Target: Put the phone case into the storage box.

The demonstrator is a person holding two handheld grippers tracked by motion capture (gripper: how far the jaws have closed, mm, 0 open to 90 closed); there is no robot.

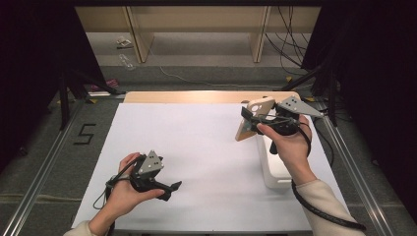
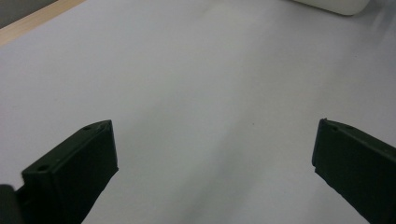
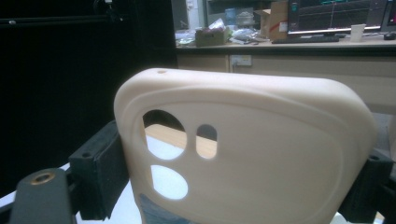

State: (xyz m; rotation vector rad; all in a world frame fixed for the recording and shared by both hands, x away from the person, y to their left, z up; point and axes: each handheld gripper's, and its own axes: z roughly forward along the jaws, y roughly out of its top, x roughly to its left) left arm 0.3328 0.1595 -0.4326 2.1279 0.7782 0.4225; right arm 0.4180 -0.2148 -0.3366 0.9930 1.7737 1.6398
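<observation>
**Phone case held aloft at right of bench**

At the right of the high view, the right hand-held gripper (image 1: 252, 119) holds a cream phone case (image 1: 254, 119) raised above the white bench (image 1: 206, 162), its jaws clamped across the case's width. The right hand (image 1: 287, 142) wraps the tool's body and hides much of it, along with the upper part of a white stand (image 1: 271, 169) standing on the bench beneath. In the right gripper view the phone case (image 3: 261, 154) occupies most of the frame, its camera cut-outs at centre left; the lower edge is cut off at the bottom, and the black jaw at far right is mostly covered by the case. Behind it, a cluttered desk (image 3: 299, 44) with monitors sits across the top right, details hard to make out.

At lower left of the high view, the left hand-held gripper (image 1: 173, 189) rests low over the bench in the left hand (image 1: 125, 189). In the left gripper view its jaws stand wide apart over bare white surface, and a sliver of the white stand (image 2: 334, 5) is cut off at the top right edge.
</observation>
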